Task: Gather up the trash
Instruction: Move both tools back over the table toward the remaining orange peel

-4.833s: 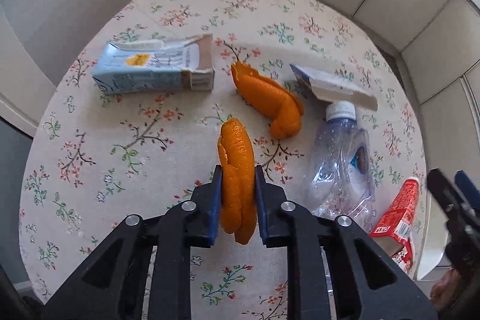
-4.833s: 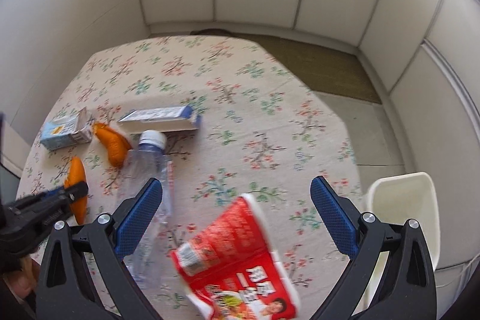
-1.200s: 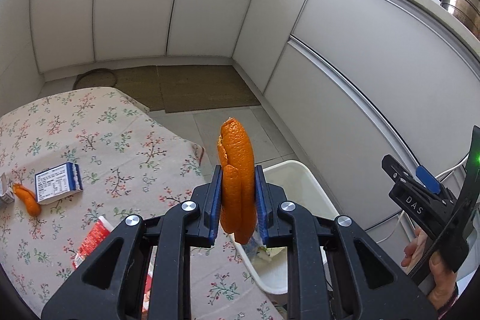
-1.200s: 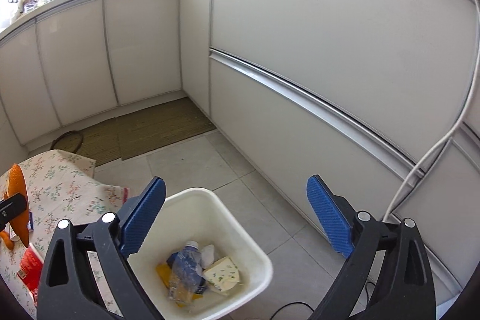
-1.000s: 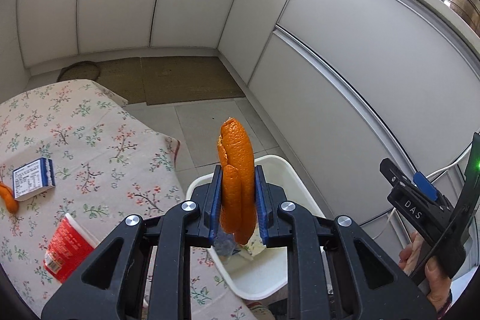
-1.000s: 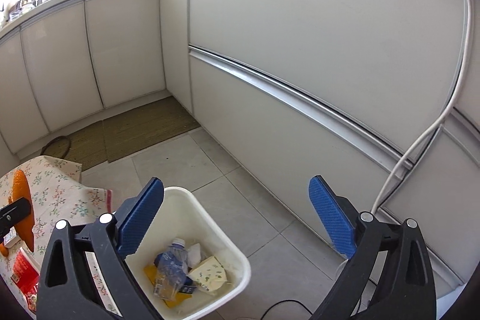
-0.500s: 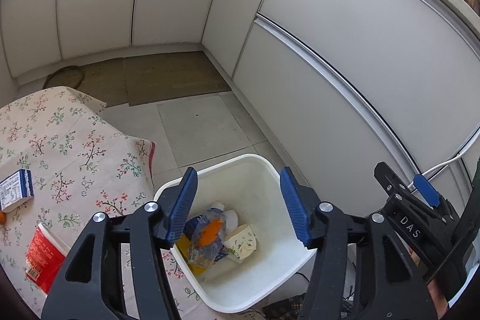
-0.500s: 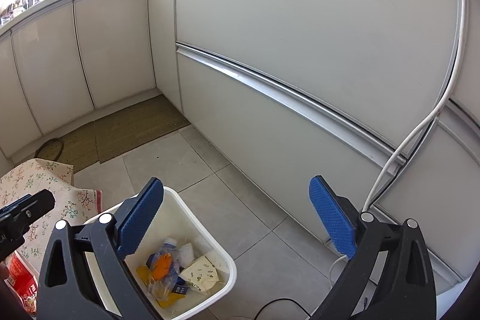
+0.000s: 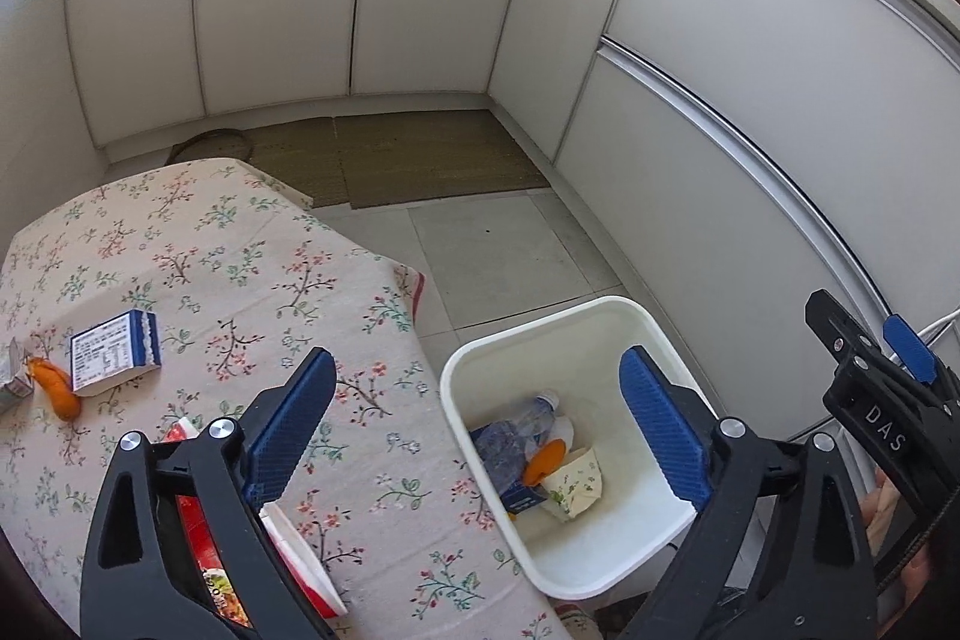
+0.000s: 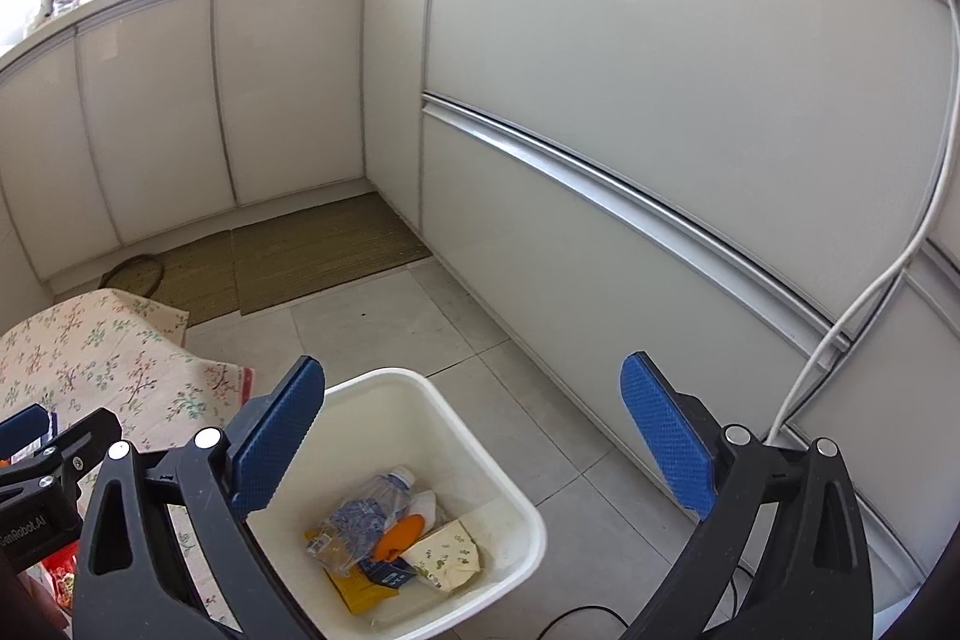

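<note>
the low table under its cream floral cloth (image 9: 198, 244) fills the left of the left wrist view, and the white square plastic bin (image 9: 600, 322) stands on the grey tiled floor just beside its corner. inside the bin lie a crushed clear plastic bottle (image 9: 528, 415), a blue carton, a cream floral paper scrap and the curled orange peel (image 9: 545, 459), which rests on top of that pile; from the right wrist view the same peel (image 10: 401, 535) shows near the middle of the bin.

the left gripper (image 9: 474, 427) hangs above the bin's near edge with its blue pads spread wide and nothing between them; its jaws have just been opening. the right gripper (image 10: 474, 436) is likewise spread wide and empty, aimed over the bin and the floor beyond it.

so the drop of this peel looks finished, and the step in hand is the turn back for more. still on the cloth are a red printed snack packet (image 9: 198, 538) close under the left gripper, a small blue and white cardboard box (image 9: 114, 349), and a second piece of orange peel (image 9: 57, 388) just beside that box. the next move calls for swinging back over the table and lining open jaws around one of these; the packet is nearest.
</note>
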A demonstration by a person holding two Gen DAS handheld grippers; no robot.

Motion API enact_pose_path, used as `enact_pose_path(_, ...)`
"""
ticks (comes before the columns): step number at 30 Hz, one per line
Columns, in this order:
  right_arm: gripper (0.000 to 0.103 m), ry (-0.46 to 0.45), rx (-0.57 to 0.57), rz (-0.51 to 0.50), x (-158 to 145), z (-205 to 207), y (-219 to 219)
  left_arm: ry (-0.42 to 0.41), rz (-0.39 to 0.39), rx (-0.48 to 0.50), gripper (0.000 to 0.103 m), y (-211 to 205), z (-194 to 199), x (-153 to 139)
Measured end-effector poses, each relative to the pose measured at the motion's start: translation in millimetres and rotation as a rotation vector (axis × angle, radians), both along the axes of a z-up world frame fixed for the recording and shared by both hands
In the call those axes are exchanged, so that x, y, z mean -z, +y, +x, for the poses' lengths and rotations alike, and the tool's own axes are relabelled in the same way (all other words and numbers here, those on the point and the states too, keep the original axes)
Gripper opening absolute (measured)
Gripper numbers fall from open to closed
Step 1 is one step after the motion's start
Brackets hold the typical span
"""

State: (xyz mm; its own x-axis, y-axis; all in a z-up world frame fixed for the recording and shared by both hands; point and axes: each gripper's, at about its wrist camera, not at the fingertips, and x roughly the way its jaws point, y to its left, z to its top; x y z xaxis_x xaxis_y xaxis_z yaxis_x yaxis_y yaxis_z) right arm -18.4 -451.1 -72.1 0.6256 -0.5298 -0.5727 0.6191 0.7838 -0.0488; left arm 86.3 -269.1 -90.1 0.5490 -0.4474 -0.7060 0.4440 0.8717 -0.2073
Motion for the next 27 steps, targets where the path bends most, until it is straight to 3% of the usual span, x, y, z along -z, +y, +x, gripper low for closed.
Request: enact_pose_path(27,0.096,0.047,-0.223,-0.046,3.8,75.9,120.0,0.063,-0.019,-0.244,0.092,123.0,37.5,5.9)
